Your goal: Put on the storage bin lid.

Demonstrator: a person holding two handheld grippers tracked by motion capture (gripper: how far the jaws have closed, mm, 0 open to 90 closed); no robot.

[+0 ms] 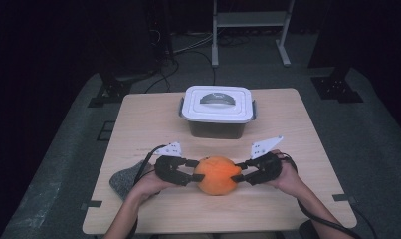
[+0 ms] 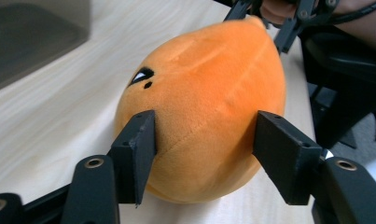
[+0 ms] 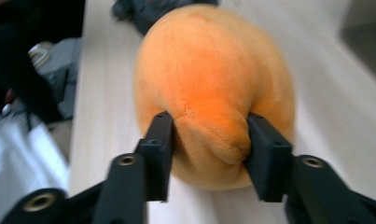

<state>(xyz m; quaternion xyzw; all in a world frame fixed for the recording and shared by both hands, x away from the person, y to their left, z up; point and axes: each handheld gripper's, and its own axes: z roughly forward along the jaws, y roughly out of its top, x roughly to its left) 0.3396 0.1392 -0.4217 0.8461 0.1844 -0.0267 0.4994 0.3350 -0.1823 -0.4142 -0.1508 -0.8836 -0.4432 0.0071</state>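
Observation:
An orange plush toy lies on the wooden table near the front, between both hands. My left gripper comes in from the left, and in the left gripper view its pads press both sides of the toy's rounded end, below a small black eye mark. My right gripper comes in from the right. In the right gripper view it pinches a bulging fold of the toy between its pads. The toy rests on the tabletop.
A white lidded plastic box with a grey handle stands behind the toy at the table's middle back. A grey cloth lies under my left forearm at the table's left edge. Floor and stand legs lie beyond.

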